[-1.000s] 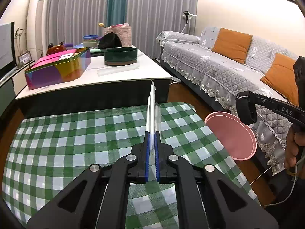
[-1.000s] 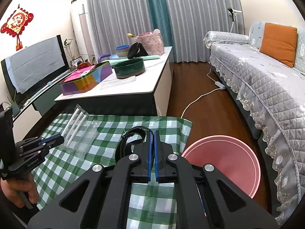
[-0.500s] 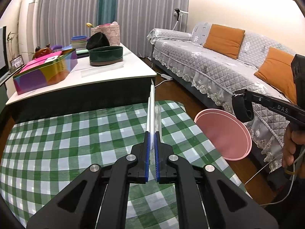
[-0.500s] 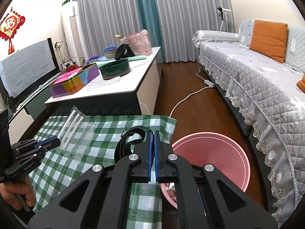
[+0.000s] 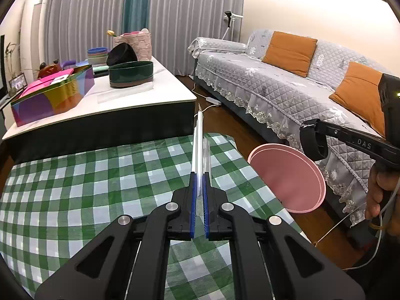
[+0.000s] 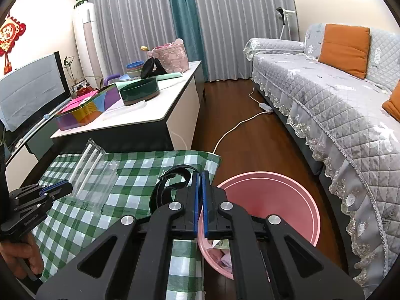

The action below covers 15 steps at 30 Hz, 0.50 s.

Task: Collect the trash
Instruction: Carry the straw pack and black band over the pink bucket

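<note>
My left gripper [image 5: 199, 175] is shut on a clear plastic wrapper holding white straws [image 5: 200, 140], held above the green checked tablecloth [image 5: 100, 175]. From the right wrist view the wrapper [image 6: 92, 172] hangs flat from the left gripper [image 6: 60, 187]. My right gripper [image 6: 200, 175] is shut on a black strap loop [image 6: 170, 185] and holds it over the near left rim of the pink bin [image 6: 275, 200], which holds some paper scraps. In the left wrist view the strap [image 5: 312, 145] hangs above the pink bin [image 5: 287, 175].
A low white table [image 5: 125, 100] beyond the cloth carries a coloured box [image 5: 50, 95], a dark green bowl [image 5: 131, 73] and a pink basket [image 5: 135, 42]. A grey sofa [image 6: 337, 105] with orange cushions runs along the right. A white cable [image 6: 237, 125] lies on the floor.
Both grippers have shifted right toward the pink bin. The right gripper with the strap now sits over the bin's rim. Both grips are unchanged.
</note>
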### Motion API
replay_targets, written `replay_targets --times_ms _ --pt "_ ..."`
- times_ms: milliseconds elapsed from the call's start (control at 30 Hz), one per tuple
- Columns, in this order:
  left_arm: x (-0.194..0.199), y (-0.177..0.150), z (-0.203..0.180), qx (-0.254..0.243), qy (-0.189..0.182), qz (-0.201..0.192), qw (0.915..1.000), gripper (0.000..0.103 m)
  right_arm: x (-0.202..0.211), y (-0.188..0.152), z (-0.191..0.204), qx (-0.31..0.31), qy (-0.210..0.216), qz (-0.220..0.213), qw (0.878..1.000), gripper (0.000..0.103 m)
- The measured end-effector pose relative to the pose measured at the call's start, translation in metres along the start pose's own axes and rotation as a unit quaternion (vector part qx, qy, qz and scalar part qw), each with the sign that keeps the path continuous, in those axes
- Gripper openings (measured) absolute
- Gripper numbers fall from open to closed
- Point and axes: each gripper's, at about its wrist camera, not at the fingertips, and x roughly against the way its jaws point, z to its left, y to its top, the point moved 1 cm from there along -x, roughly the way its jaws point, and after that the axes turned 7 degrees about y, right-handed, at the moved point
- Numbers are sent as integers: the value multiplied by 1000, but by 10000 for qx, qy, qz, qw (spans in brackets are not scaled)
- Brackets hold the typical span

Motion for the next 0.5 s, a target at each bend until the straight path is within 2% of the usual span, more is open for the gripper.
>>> replay_targets --times_ms 500 --pt "-20 14 -27 -104 -267 90 9995 5 -1 5 -33 -242 -331 -60 9991 3"
